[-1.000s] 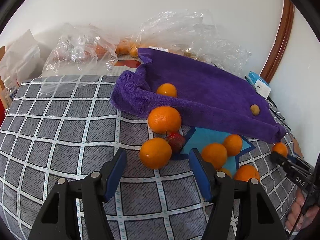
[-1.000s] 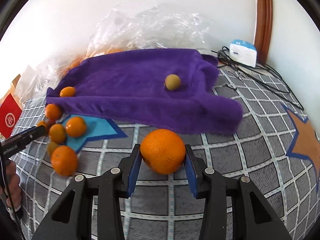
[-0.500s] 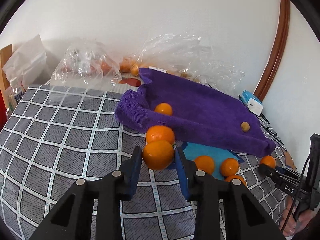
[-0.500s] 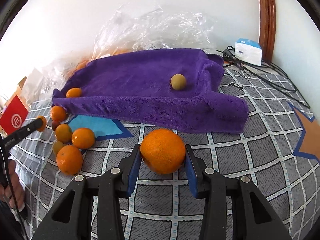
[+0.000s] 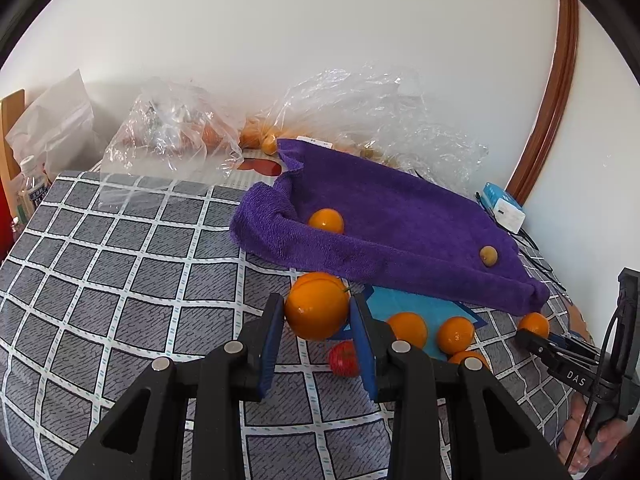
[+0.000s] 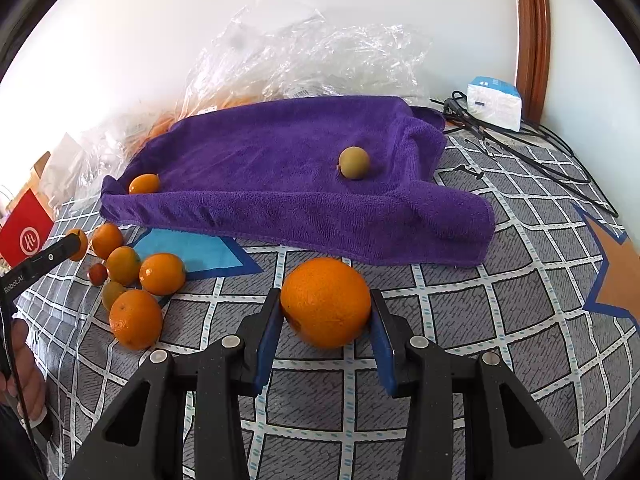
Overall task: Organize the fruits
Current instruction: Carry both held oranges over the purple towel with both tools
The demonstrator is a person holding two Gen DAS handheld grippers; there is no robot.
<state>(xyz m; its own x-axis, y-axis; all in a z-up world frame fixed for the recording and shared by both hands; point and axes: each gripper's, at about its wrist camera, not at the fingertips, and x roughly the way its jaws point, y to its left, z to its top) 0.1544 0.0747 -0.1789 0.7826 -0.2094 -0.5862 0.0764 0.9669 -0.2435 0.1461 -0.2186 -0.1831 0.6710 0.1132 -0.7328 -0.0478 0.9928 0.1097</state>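
Though half-hidden, red fruit [image 5: 344, 358] behind jaws

Fruit inside the plastic bags [image 5: 172, 140] is too blurred to identify.

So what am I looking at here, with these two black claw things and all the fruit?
These are two hand-held grippers, each carried by a person, with a camera looking along its fingers. One picture comes from the left gripper, whose jaws have just closed on a small round orange fruit. The other comes from the right gripper, which clamps a larger round orange. Below lies a grey checked cloth surface with a rumpled purple towel carrying a small orange fruit and a round yellowish-green fruit. More loose oranges sit beside the towel.
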